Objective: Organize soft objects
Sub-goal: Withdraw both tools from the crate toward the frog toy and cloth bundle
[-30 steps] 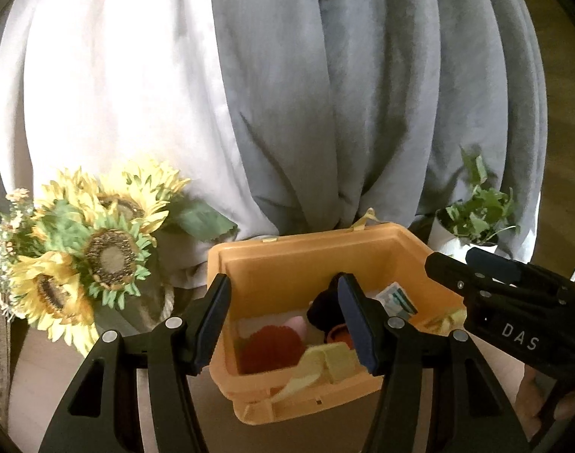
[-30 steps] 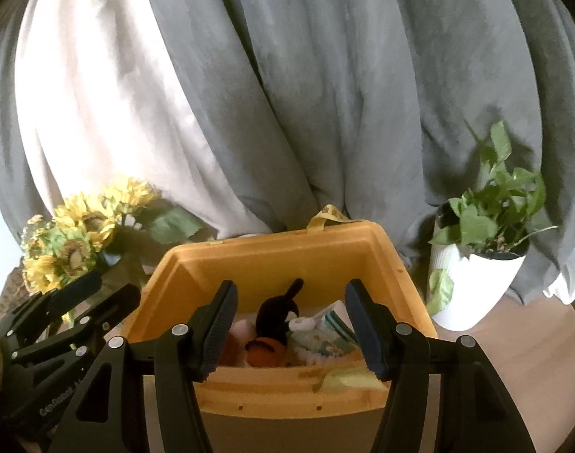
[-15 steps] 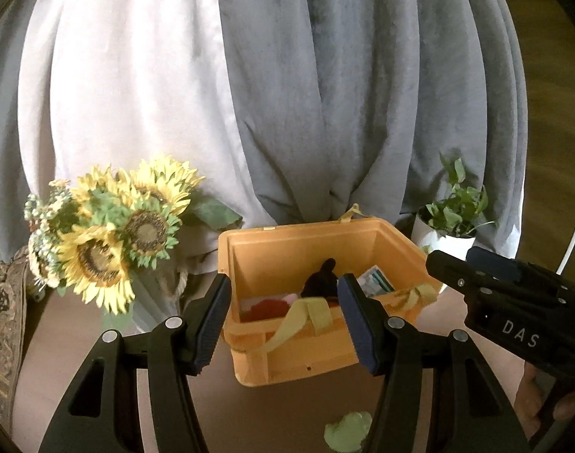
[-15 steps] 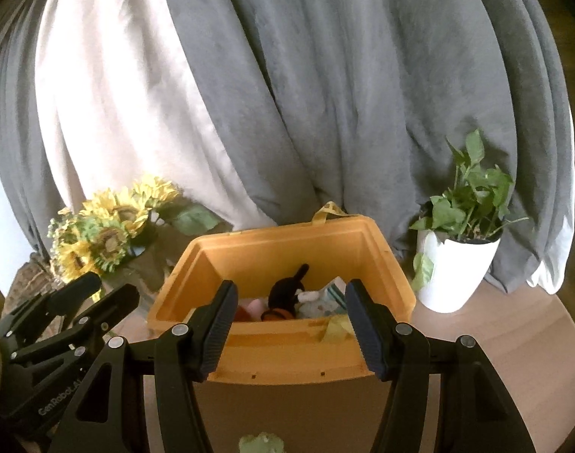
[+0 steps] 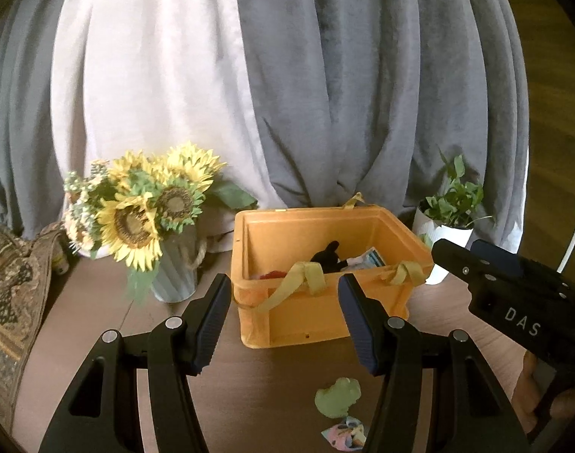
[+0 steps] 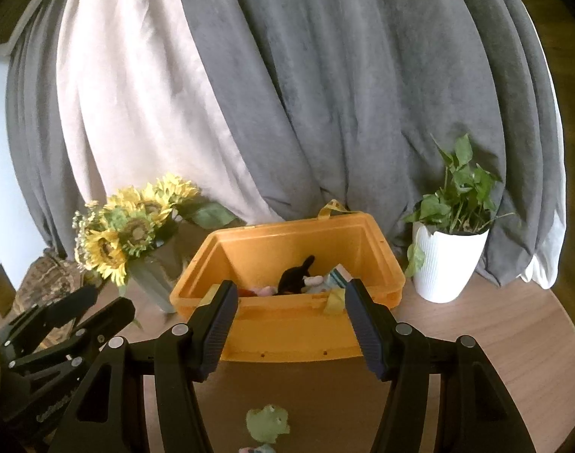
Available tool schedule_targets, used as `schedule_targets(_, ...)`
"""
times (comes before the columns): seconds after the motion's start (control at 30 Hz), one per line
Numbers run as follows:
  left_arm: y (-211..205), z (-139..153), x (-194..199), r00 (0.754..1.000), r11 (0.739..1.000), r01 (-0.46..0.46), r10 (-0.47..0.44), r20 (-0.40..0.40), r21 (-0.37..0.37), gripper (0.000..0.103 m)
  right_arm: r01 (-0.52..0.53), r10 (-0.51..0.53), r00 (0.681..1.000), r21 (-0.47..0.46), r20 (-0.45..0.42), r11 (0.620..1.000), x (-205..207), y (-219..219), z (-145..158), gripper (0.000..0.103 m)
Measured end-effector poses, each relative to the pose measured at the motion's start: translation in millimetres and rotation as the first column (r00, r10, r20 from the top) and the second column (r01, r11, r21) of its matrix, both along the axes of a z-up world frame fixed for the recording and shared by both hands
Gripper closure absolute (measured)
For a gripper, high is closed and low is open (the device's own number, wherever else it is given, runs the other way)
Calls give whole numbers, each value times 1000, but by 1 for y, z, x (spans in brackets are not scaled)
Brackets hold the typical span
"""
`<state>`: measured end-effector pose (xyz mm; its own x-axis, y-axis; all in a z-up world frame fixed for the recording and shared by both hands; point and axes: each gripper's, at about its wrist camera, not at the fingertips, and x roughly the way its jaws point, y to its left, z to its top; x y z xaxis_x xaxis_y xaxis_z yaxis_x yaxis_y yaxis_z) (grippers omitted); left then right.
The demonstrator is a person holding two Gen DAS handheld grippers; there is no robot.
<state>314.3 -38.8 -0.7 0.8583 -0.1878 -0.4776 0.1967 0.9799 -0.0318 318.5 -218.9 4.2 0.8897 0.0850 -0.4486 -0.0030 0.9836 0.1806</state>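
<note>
An orange bin (image 5: 317, 313) stands on the wooden table and also shows in the right wrist view (image 6: 287, 334). It holds a black plush (image 5: 325, 255), a red soft item (image 5: 272, 275) and a printed cloth (image 5: 366, 258). A pale green soft toy (image 5: 338, 396) lies on the table in front of the bin, also in the right wrist view (image 6: 267, 422), with a small colourful cloth (image 5: 344, 432) beside it. My left gripper (image 5: 283, 324) is open and empty, short of the bin. My right gripper (image 6: 291, 330) is open and empty, also short of it.
A vase of sunflowers (image 5: 147, 211) stands left of the bin. A white pot with a green plant (image 6: 447, 260) stands right of it. Grey and white curtains hang behind. A patterned cushion (image 5: 8, 302) lies at the far left.
Both grippers have pulled back and away from the bin. The bin now looks smaller, and the green toy and colourful cloth on the table have come into view.
</note>
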Motion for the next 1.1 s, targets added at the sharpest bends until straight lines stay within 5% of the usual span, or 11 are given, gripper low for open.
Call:
schedule_targets(0.47, -42, -6, -43, 973, 972, -232, 232, -12, 24, 45, -230, 230, 973, -4, 0, 973, -2, -36, -2, 43)
schedule_targets(1.1, -91, -40, -87, 867, 869, -495, 495, -54, 9, 43, -519, 520, 854, 26, -36, 854, 5, -59, -30, 43)
